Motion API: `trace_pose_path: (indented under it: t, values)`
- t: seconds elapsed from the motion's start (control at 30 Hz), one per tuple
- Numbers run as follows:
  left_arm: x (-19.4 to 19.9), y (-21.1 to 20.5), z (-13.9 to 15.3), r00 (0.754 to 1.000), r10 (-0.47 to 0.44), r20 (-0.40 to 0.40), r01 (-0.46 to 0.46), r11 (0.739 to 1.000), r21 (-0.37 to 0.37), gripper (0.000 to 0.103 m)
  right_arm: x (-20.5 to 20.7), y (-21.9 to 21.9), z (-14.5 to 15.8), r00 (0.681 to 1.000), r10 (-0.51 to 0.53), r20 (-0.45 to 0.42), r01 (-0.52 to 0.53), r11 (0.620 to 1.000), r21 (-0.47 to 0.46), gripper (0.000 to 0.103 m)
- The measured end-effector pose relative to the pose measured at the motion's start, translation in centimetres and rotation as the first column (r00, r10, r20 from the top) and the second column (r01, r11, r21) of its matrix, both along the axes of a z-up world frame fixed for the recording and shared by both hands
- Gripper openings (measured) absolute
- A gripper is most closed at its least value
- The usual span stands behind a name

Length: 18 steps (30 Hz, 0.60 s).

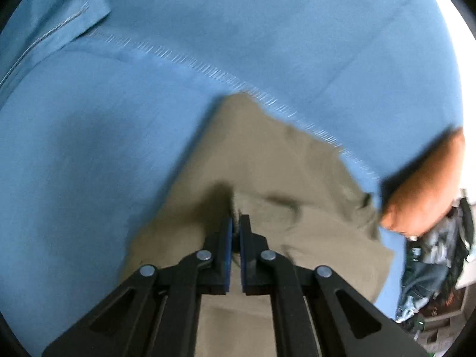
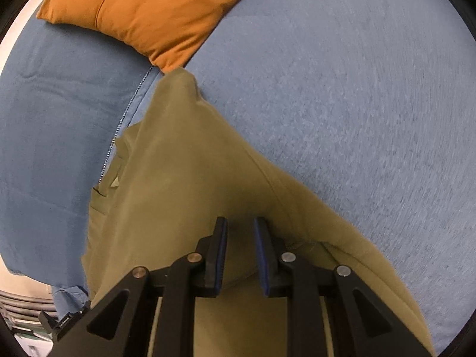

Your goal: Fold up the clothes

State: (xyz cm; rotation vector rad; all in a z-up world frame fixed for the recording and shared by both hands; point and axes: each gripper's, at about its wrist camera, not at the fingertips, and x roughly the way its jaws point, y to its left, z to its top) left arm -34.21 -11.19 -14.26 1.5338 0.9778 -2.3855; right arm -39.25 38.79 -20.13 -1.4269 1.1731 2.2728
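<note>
**Me:** Pinching the olive garment (image 1: 267, 160) is what my left gripper (image 1: 236, 223) is doing: its pads sit nearly together with a ridge of cloth bunched right at the tips, so I judge it clamped on that fold. My right gripper (image 2: 240, 226) has its fingers apart, with the same olive garment (image 2: 184, 178) lying under and between them, not squeezed.

**Other:** So how would you handle the fold well?

**Me:** Keep the left pinch steady and low, and get the right fingers onto one clean edge, not a bunch, before closing. Both views are motion-blurred, so I can't tell how many layers the left one holds.

**Other:** Where are the edges?

**Me:** Ahead of my right fingers the garment tapers to a corner that reaches an orange cushion (image 2: 142, 9). Left of those fingers there's a belt loop and a pocket edge lying over a blue cover (image 2: 44, 148) with a zipper.

**Other:** Room to move?

**Me:** Right of my right fingers the blue bedding (image 2: 357, 104) lies open and flat. Ahead of my left fingers it's open too.
</note>
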Motion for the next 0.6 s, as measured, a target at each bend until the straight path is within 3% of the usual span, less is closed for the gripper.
trace_pose_path:
  t: [0.07,0.13,0.2,0.3,0.4,0.47,0.53,0.6]
  values:
    - [-0.3,0.3,-1.4,0.997,-0.01,0.082,0.012,1.0,-0.02,0.015,-0.3,-0.1,0.3,1.0,0.002,-0.005,-0.002,1.0,0.013,0.018]
    - [-0.5,1.0,-0.2,0.998,-0.01,0.068,0.016,0.996,-0.086,0.015,-0.3,-0.3,0.8,1.0,0.002,-0.018,-0.002,1.0,0.028,0.018]
    - [0.0,2.2,3.2,1.0,-0.006,-0.028,-0.001,0.972,-0.234,0.013,-0.3,-0.4,1.3,0.999,0.003,-0.032,-0.002,0.999,0.043,0.018]
    - [0.5,4.4,6.2,0.984,-0.083,-0.157,0.028,0.946,-0.323,0.013,-0.2,-0.6,2.1,0.999,0.005,-0.053,-0.001,0.998,0.066,0.018]
    - [-0.9,7.0,5.0,0.973,-0.188,-0.134,0.14,0.942,-0.304,0.014,-0.8,-1.1,1.5,0.999,0.042,-0.02,-0.041,0.997,0.058,0.018]
    - [-2.9,8.3,0.8,0.973,-0.229,0.03,0.23,0.948,-0.22,0.013,-1.1,-1.3,0.2,0.998,0.059,0.038,-0.06,0.998,0.029,0.018]
    - [-3.0,8.4,-0.8,0.977,-0.212,0.04,0.215,0.958,-0.19,0.013,-0.6,-0.9,0.0,0.999,0.031,0.041,-0.03,0.999,-0.01,0.018]
    - [-2.9,9.2,0.8,0.973,-0.229,-0.012,0.221,0.95,-0.219,0.013,-0.5,-0.7,0.8,0.999,0.027,0.018,-0.027,1.0,0.001,0.018]
